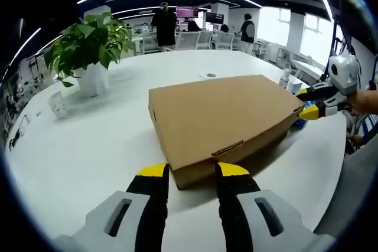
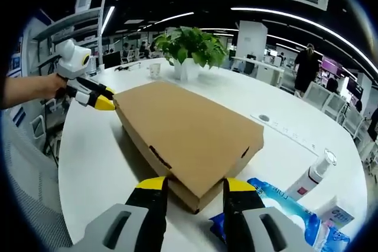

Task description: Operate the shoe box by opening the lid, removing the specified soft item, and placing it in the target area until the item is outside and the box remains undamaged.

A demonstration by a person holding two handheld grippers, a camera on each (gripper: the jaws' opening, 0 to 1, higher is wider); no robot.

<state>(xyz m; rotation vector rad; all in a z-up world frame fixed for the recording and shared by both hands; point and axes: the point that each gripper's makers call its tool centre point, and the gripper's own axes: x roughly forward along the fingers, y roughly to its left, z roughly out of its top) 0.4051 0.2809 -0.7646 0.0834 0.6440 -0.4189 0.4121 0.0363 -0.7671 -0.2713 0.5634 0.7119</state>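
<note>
While one closed shoe box (image 1: pixel 221 123) lies flat on the white bench (image 1: pixel 77 157), the left tool (image 1: pixel 192 172) and right tool (image 2: pixel 194 185), both released, straddle opposite corners; beyond stands one potted plant (image 1: pixel 88 48).

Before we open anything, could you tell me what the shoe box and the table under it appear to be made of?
The shoe box looks like plain brown cardboard, matte and unprinted, with die-cut tab slots along its lid edges. The table appears to be a smooth white laminate or painted board with a faint sheen from the ceiling lights; its core cannot be judged.
</note>
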